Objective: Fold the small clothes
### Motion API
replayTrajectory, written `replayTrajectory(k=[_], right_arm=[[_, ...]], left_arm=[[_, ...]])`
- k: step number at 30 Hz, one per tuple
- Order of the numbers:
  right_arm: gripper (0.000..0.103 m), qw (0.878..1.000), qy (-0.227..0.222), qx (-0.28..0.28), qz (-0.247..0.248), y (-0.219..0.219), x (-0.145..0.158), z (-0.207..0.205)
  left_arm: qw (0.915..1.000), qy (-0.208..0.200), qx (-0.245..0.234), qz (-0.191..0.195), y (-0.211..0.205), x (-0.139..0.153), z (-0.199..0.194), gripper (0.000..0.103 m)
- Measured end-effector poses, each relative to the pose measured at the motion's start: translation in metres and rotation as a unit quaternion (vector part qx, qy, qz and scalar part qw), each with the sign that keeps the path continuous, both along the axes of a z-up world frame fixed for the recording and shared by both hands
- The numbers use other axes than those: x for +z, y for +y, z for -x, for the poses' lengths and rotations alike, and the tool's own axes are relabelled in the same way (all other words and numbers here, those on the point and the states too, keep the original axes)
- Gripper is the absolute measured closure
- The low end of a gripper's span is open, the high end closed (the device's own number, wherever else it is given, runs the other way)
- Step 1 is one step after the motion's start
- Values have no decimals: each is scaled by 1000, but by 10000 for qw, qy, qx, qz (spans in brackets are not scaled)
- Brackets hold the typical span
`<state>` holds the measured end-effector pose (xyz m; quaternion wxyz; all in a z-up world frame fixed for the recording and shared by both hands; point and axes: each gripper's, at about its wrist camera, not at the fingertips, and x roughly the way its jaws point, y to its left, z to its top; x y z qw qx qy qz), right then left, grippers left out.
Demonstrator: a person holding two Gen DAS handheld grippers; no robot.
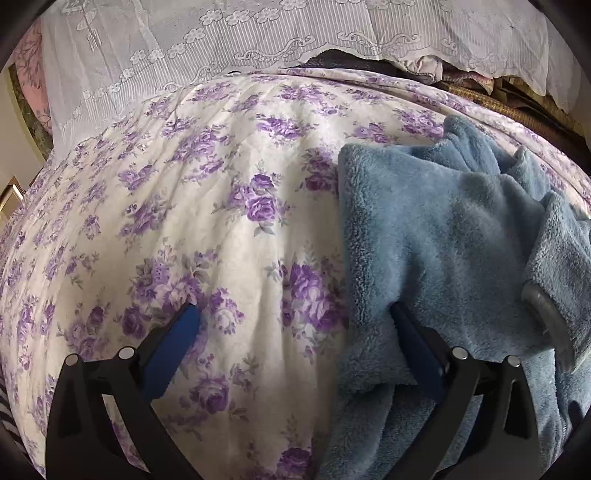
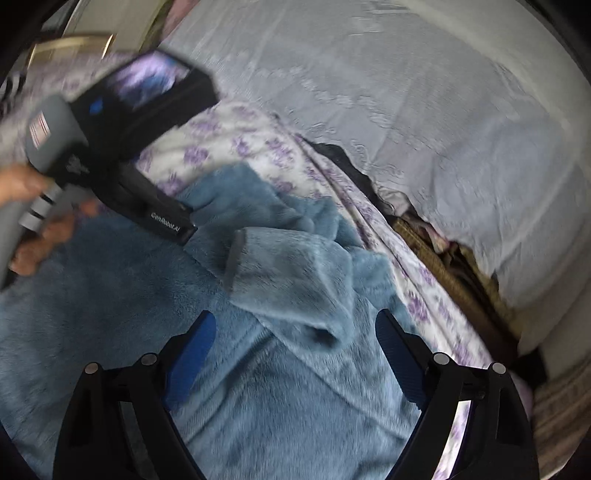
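A fluffy blue fleece garment [image 1: 436,229] lies rumpled on a bed with a white quilt printed with purple flowers [image 1: 207,206]. Its sleeve with a grey cuff [image 1: 550,325] is folded over at the right. My left gripper [image 1: 295,314] is open and empty, over the garment's left edge, one finger over the quilt and one over the fleece. In the right wrist view the garment [image 2: 258,369] fills the lower half, with the grey cuff [image 2: 233,258] on top. My right gripper [image 2: 295,325] is open and empty above the sleeve. The left gripper's body [image 2: 122,155] shows at upper left, held by a hand.
A white lace cover [image 1: 258,33] hangs over a pile behind the bed, also seen in the right wrist view [image 2: 424,110]. Dark clothes and a woven mat [image 2: 443,258] lie in the gap between bed and pile. The quilt's left part is bare.
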<state>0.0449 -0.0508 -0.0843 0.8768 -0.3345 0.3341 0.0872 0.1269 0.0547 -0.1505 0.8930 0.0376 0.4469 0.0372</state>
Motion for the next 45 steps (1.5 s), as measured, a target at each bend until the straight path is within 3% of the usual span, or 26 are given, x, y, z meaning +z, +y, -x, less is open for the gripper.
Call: replayTrajectory(k=[1, 3, 5, 7, 9, 12, 13, 14, 16, 18, 21, 22, 25, 27, 30, 32, 33, 35, 39, 43, 45], right_arm=[[23, 9999, 32, 34, 145, 4, -4, -4], [70, 9993, 116, 36, 358, 10, -11, -13], [92, 9995, 269, -93, 101, 3, -10, -24], [91, 9946, 441, -439, -833, -22, 7, -35], [91, 9801, 502, -915, -1689, -57, 18, -45], [86, 9314, 674, -2253, -2778, -141, 10, -59], [85, 8982, 942, -2898, -3168, -179, -9, -64], [88, 8756, 1218, -3223, -3386, -201, -24, -65], [87, 8330, 1482, -3162, -4292, -231, -37, -55], [80, 8225, 1232, -3286, -4477, -244, -25, -42], [70, 8460, 812, -3089, -4268, -235, 2, -33], [70, 8598, 835, -2859, -4147, -223, 13, -35], [58, 8810, 969, -2432, -3942, -194, 32, -52], [52, 8921, 1139, -2210, -3772, -168, 36, -72], [52, 8963, 1357, -2156, -3630, -142, 23, -93], [52, 8957, 1439, -2277, -3538, -134, -2, -113], [52, 8970, 1452, -2395, -3420, -134, -16, -117], [52, 8983, 1342, -2461, -3383, -138, -49, -120], [55, 9025, 1080, -2426, -3391, -140, -37, -106], [48, 9161, 465, -2401, -3176, -148, -9, -61], [42, 9169, 676, -2504, -3034, -153, -21, -60]], left_arm=[[10000, -2, 0, -3, 3, 0, -2, 4], [10000, 3, 1, 15, 4, 0, -3, 4], [10000, 3, 1, 11, 4, 0, -4, 4], [10000, 0, 3, 2, 4, 0, -3, 4], [10000, -2, 4, -6, 3, 0, -3, 4], [10000, -4, 3, -20, 3, 0, -3, 4], [10000, -8, 2, -32, 2, 0, -3, 4], [10000, -14, 0, -41, 2, 0, -2, 4], [10000, -21, 2, -44, 2, 0, -2, 4], [10000, -49, 18, -49, 2, 2, 0, 4], [9997, -217, 25, -72, 3, 16, 7, 4], [9994, -331, 18, -19, 3, 25, 10, 4], [9972, -609, -110, 412, -1, 52, 12, 4], [9973, -504, -293, 452, -13, 55, 3, 4], [9984, -306, -483, 0, -43, 38, -15, 4], [9981, -110, -502, -342, -56, 10, -27, 4], [9980, 38, -532, -333, -57, -1, -31, 4], [9987, 125, -472, 132, -44, 1, -33, 4], [9969, 226, -392, 647, -27, 0, -35, 4], [9969, -446, -450, 475, -30, 26, -8, 4], [9969, -432, -600, 269, -40, 23, -6, 4]])
